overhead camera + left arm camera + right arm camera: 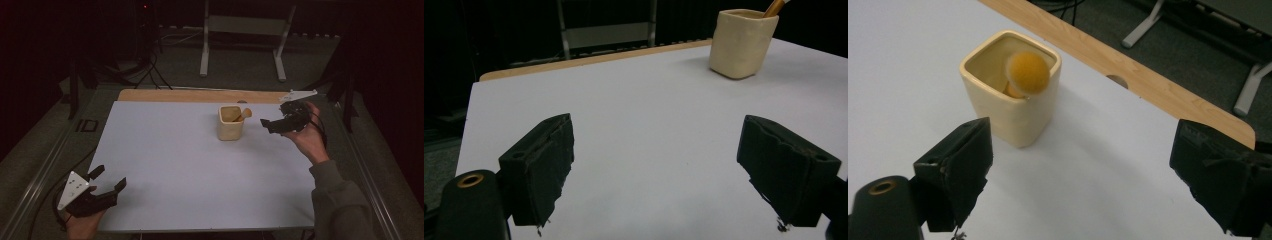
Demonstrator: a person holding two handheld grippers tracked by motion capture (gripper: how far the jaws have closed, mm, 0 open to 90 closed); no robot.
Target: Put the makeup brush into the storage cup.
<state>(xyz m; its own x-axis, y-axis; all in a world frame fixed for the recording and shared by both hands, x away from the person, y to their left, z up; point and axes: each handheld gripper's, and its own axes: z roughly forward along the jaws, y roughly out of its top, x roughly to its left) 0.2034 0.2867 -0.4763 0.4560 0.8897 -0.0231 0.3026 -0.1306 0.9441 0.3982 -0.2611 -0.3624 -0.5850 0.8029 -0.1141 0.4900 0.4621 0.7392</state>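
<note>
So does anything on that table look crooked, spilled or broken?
Nothing spilled or broken. The cream cup stands upright on the white table. The one thing askew is the wooden stick in it, which leans over the rim toward the right tool. Both tools are open and hold nothing.

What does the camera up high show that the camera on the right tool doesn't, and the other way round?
High view alone: both hands, the left tool open near the table's front left corner, the right tool open beside the cup, and metal legs on the floor beyond.

Right gripper view alone: a close look down into the cup, with the round orange end of the thing leaning on its rim.

Both: the cream cup, the white table, its wooden far edge.
</note>
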